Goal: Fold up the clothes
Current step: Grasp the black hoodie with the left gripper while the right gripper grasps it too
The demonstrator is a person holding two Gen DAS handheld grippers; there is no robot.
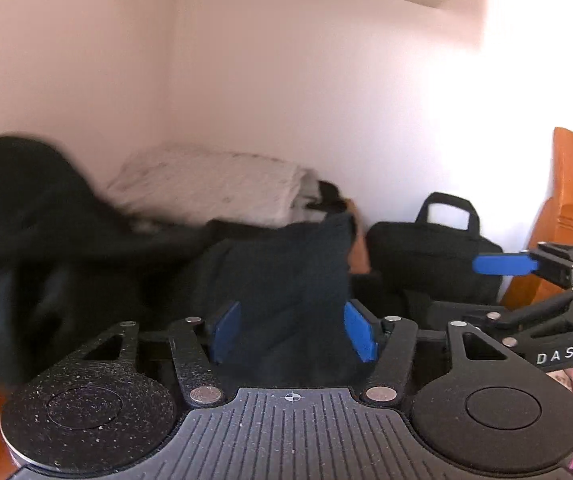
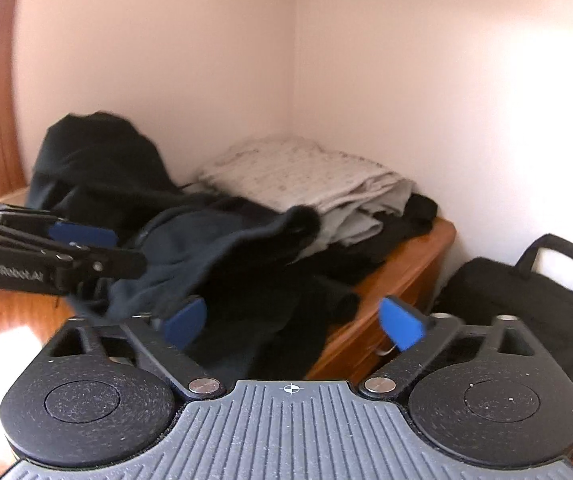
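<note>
A dark navy garment lies rumpled on a wooden table, right in front of my left gripper. The left jaws stand wide open around a raised fold of it, without pinching. In the right wrist view the same garment drapes over the table's right side. My right gripper is open and empty just above the hanging cloth. The left gripper also shows in the right wrist view, and the right gripper shows in the left wrist view.
A black clothes heap sits at the back left. A folded pale stack lies in the wall corner. The wooden table ends at the right, with a black bag on the floor beside it.
</note>
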